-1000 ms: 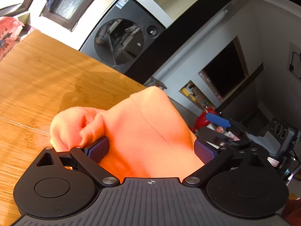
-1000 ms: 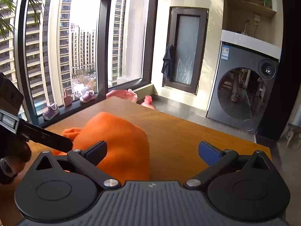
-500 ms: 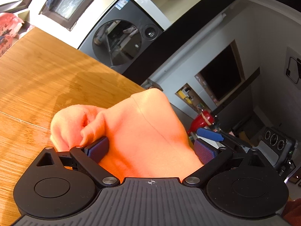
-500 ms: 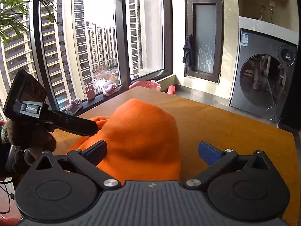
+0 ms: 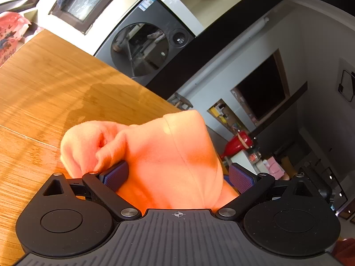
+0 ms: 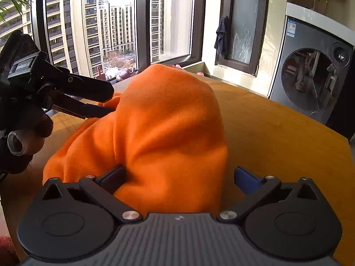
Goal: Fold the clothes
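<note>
Across the lower middle of both frames, soft orange fleece garment (image 6: pixel 164 133) heaped on glossy wooden table (image 5: pixel 44 93). Left gripper (image 5: pixel 177 177) and right gripper (image 6: pixel 179 177) both spread wide around fleece, pads barely touching it, not pinching.

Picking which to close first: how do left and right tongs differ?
Left tongs: orange garment fills nearly the whole gap between pads; right tongs: it touches one pad, the other pad clear. Left tongs point toward the washing machine; right tongs toward the window. Both stand open.
</note>
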A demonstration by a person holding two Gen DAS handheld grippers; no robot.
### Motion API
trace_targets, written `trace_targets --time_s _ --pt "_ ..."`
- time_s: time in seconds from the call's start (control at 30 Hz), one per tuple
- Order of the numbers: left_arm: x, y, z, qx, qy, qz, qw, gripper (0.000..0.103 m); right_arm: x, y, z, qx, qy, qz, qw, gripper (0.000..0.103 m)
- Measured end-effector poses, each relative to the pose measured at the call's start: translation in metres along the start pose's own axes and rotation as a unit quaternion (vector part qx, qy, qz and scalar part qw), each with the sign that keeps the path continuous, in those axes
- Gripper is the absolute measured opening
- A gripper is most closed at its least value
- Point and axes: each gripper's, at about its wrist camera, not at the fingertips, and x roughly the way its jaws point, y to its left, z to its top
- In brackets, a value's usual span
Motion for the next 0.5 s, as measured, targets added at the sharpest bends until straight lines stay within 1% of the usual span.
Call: trace_targets --time_s 0.03,0.07,0.17,0.2,0.27,0.3,0.33,0.4,0.43,0.47,0.5 --pt "0.000 -0.002 0.000 0.003 0.002 0.005 1.0000 0.100 -0.005 0.002 0.004 -0.006 -0.012 -0.003 1.000 0.103" --pt "-0.001 -0.005 0.001 0.008 0.003 0.011 0.9999 0.100 -0.011 0.003 0.008 -0.009 -0.033 -0.001 0.999 0.103" --pt "-0.005 -0.021 0.003 0.037 0.001 0.027 0.9989 0.100 -0.004 0.006 0.012 -0.020 -0.026 -0.009 0.999 0.103" --pt "-0.007 -0.026 0.003 0.047 0.000 0.032 0.9984 0.100 0.006 0.010 0.008 -0.033 -0.002 -0.024 0.999 0.103" --pt "-0.010 -0.037 0.004 0.066 -0.002 0.043 0.9969 0.100 0.018 0.012 -0.003 -0.031 0.004 -0.025 0.999 0.103" --pt "-0.012 -0.042 0.005 0.076 -0.003 0.049 0.9959 0.100 0.018 0.010 -0.006 -0.017 0.001 -0.023 1.000 0.103" --pt "-0.014 -0.048 0.005 0.086 -0.004 0.049 0.9950 0.100 0.018 0.010 -0.007 -0.011 0.002 -0.023 1.000 0.103" --pt "-0.021 -0.060 0.007 0.110 -0.008 0.026 0.9935 0.100 0.016 0.009 -0.009 -0.009 0.002 -0.022 1.000 0.103" --pt "-0.019 -0.064 0.007 0.117 -0.004 0.025 0.9928 0.100 0.015 0.009 -0.009 -0.011 0.001 -0.023 1.000 0.103" --pt "-0.014 -0.066 0.007 0.122 0.005 0.036 0.9918 0.101 0.015 0.010 -0.009 -0.012 0.001 -0.025 1.000 0.103" --pt "-0.006 -0.064 0.006 0.127 0.021 0.058 0.9900 0.101 0.014 0.011 -0.008 -0.014 0.000 -0.027 1.000 0.103"
